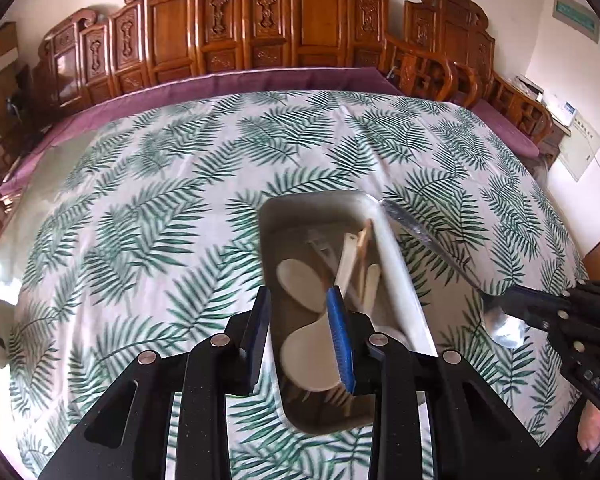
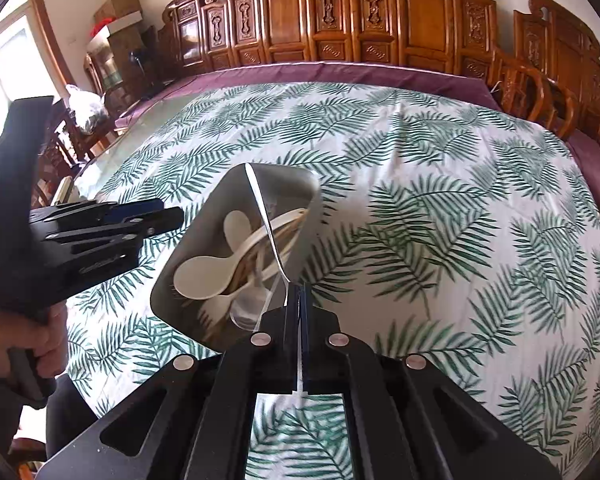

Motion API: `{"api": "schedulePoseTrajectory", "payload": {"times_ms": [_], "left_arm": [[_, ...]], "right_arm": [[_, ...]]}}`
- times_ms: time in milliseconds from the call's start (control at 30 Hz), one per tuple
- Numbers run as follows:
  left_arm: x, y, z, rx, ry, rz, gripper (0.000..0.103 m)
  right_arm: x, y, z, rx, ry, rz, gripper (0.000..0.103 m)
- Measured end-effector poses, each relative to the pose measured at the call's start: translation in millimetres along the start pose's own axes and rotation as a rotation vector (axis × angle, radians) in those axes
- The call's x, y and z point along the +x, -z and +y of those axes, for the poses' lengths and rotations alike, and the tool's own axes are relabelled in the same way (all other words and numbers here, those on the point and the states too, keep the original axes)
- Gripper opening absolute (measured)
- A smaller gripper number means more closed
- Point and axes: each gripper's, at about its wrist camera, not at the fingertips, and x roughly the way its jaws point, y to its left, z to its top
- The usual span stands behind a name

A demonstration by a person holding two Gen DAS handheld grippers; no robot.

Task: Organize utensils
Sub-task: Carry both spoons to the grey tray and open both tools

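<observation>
A grey tray (image 1: 396, 264) rests on the tabletop (image 1: 160, 184), which is covered by a white cloth printed with green fern leaves. Inside the tray lie several pale utensils: two cream rice paddles (image 1: 300, 276) with their round blades toward 7 o'clock in the left wrist view, plus a few wooden and white handles (image 1: 364, 256) stacked beside them toward 1 o'clock.

The left tool (image 1: 300, 344) hovers over the near end of the tray with its blue-padded fingers (image 1: 340, 340) spread moderately wide and nothing between them. One finger hangs over the tray's left wall, the other over its interior.

The right tool (image 2: 300, 300) is pinched tight on a metal spoon (image 2: 266, 216). In the right wrist view the spoon's thin handle runs from the closed fingertips up toward 11 o'clock, crossing above the tray (image 2: 220, 196) and the paddles (image 2: 208, 272) inside it. From the left wrist view the same spoon (image 1: 432, 248) shows its shiny bowl at the right tool (image 1: 516, 304), at 4 o'clock, with the handle slanting to 11 o'clock and its tip reaching over the tray's far right rim. The spoon looks lifted rather than lying in the tray.

The left tool (image 2: 156, 216) also appears in the right wrist view at 9 o'clock, just beside the tray's left wall, with the person's hand (image 2: 32, 340) gripping its handle below. Carved wooden chair backs (image 2: 340, 20) line the far edge of the tabletop at 12 o'clock.
</observation>
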Motion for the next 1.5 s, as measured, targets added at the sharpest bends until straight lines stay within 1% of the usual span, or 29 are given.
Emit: {"api": "schedulePoseTrajectory", "payload": {"times_ms": [200,333,500,733,900,1100,1200,1267,1500], "left_arm": [[-18,11,16,0.002,-0.032,-0.03,0.029],[-28,16,24,-0.006,-0.03,-0.044,0.03],[-37,22,29,-0.013,-0.031,-0.057,0.035],[-41,28,32,-0.018,-0.031,-0.059,0.035],[-43,32,37,-0.025,-0.035,-0.06,0.035],[-45,36,41,-0.028,-0.046,-0.057,0.035],[-48,36,42,-0.028,-0.051,-0.059,0.035],[-49,36,42,-0.03,-0.051,-0.06,0.035],[-53,38,39,-0.033,-0.052,-0.064,0.035]], "right_arm": [[26,-10,12,0.038,-0.017,0.036,0.002],[39,-17,18,0.057,-0.018,0.045,0.002],[53,-28,27,0.06,0.015,0.061,0.002],[72,-33,36,0.035,0.079,0.091,0.002],[84,-32,41,0.033,0.086,0.106,0.002],[87,-31,50,0.033,0.041,0.105,0.002],[82,-31,54,0.037,0.004,0.093,0.003],[78,-30,57,0.031,-0.027,0.08,0.007],[62,-28,62,0.018,-0.071,0.049,0.008]]}}
